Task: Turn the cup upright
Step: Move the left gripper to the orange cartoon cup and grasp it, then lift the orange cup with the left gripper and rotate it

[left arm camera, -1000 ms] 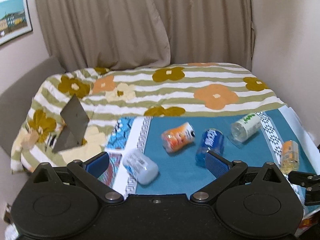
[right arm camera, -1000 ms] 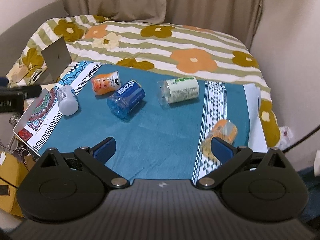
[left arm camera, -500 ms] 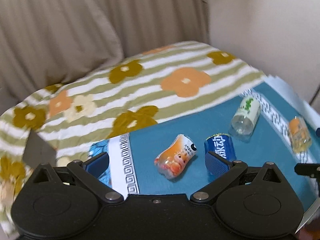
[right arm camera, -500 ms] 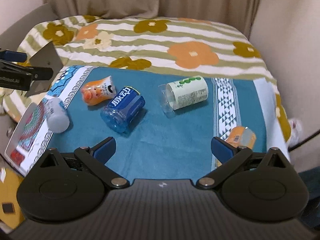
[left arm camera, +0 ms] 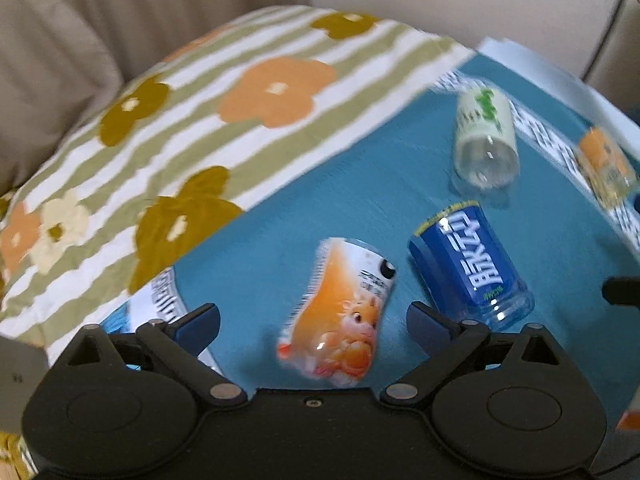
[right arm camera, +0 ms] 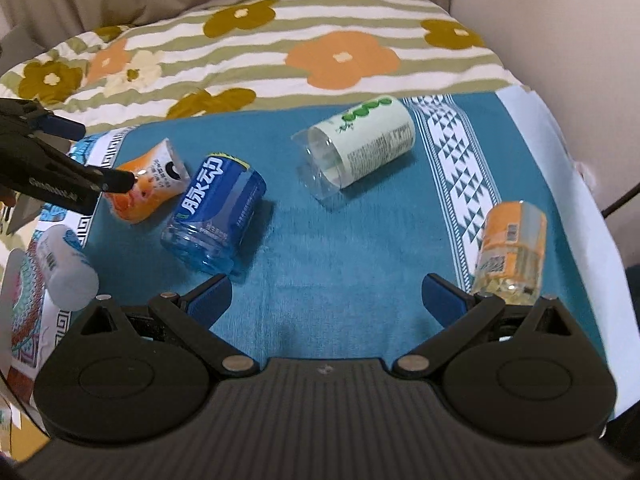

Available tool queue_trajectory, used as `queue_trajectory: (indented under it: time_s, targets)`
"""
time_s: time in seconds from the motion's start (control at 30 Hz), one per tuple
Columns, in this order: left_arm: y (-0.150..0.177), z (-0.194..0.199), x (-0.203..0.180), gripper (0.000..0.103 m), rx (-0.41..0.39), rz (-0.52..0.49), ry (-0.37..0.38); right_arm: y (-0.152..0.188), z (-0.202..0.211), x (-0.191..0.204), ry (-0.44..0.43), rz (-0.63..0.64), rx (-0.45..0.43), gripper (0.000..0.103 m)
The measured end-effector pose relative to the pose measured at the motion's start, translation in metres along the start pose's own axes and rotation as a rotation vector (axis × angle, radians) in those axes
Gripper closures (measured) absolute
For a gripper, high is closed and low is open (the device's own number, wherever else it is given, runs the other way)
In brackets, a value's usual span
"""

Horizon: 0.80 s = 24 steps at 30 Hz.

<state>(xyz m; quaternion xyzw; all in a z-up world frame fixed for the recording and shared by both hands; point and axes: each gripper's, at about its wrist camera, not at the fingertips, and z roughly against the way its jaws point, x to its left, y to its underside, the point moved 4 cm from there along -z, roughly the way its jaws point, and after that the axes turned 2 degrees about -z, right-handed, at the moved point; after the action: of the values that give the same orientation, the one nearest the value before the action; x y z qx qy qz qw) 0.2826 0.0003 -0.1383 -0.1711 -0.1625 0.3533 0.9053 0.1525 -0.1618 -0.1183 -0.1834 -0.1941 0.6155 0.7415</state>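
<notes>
Orange cartoon-print plastic cup [left arm camera: 340,312] lies sideways between your left gripper [left arm camera: 312,316]'s wide jaws, long axis running up-frame; right gripper [right arm camera: 326,292] gapes empty too.

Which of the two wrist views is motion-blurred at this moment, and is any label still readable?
Left wrist view: smeared throughout, the orange cartoon-printed cup soft-edged, though the blue plastic cup lettering stays legible. Right wrist view: mostly sharp, print on the white green-labelled cup visible; the frosted white cup at the left edge is blurry. Both show fisheye bending.
</notes>
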Motion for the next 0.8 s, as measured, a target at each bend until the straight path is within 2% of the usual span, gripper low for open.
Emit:
queue_trajectory:
  time_s: [0.13,0.4,0.6,0.8]
  targets:
    - [-0.001,-0.02,-0.005,0.009,0.033,-0.054,0.033,0.0,-0.011,0.003,0.011,-0.025,0.017,0.0]
    - [0.003,-0.044,-0.007,0.036,0.087,-0.091,0.06,-0.001,-0.027,0.001,0.021,-0.076,0.037,0.0]
    - [0.003,-0.043,-0.007,0.038,0.081,-0.101,0.042,-0.003,-0.031,0.002,0.014,-0.08,0.047,0.0]
    - [0.001,-0.034,0.001,0.038,0.068,-0.051,0.008,-0.006,-0.032,0.0,-0.005,-0.067,0.045,0.0]
